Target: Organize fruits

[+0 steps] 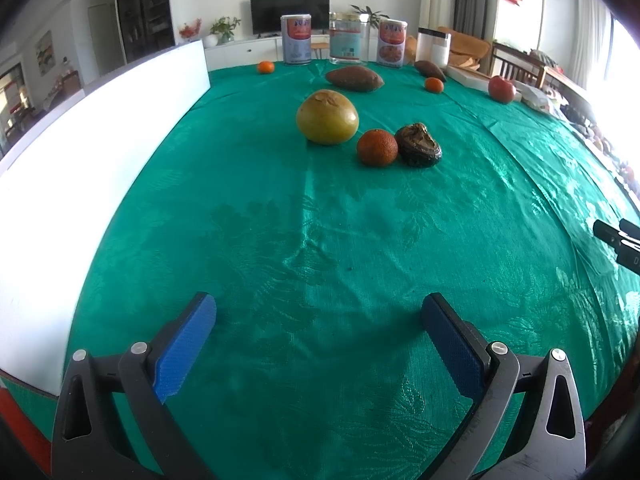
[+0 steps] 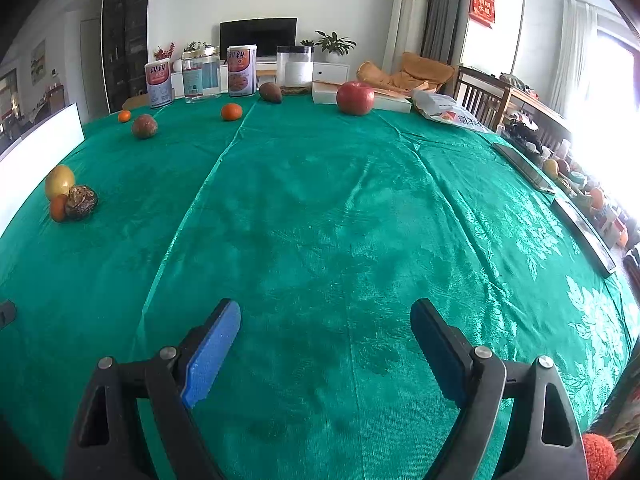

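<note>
On the green tablecloth a yellow-green round fruit, an orange and a dark wrinkled fruit sit grouped together; the group also shows at far left in the right wrist view. Farther back lie a brown sweet potato, two small oranges and a red apple. My left gripper is open and empty over the cloth, well short of the group. My right gripper is open and empty over bare cloth.
Two cans, a clear jar and a white container line the far edge. A white board stands along the left. A white box, a plastic bag and flat dark devices lie at right.
</note>
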